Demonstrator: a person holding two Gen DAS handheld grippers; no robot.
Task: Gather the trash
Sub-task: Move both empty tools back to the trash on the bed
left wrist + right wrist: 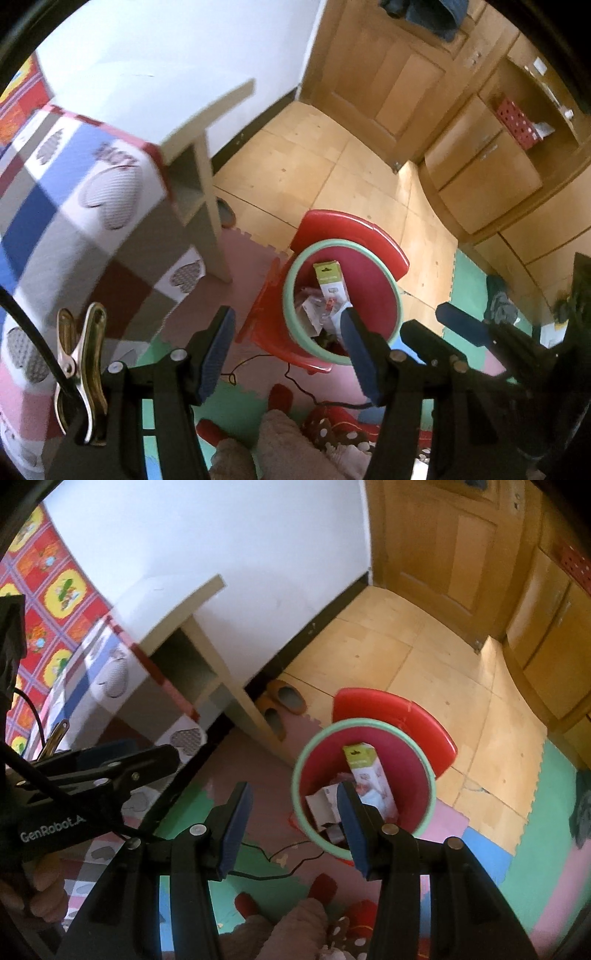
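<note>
The bin's [341, 301] near rim sits behind the left gripper's [286, 356] right finger, and the scraps under the tall carton [371, 781] are too jumbled to name. The bedspread [74, 199] is smeared by blur. The slippers [280, 701] are half tucked under the desk [207, 653]

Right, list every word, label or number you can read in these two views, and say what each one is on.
"GenRobot.A": white lettering on the black body of the left gripper, seen in the right wrist view; the rest is cut off.
Box standing in the trash bin: green top and printed panels, too small and blurred to read.
Patchwork cover: a dark word beside the hearts, too blurred to read.
</note>
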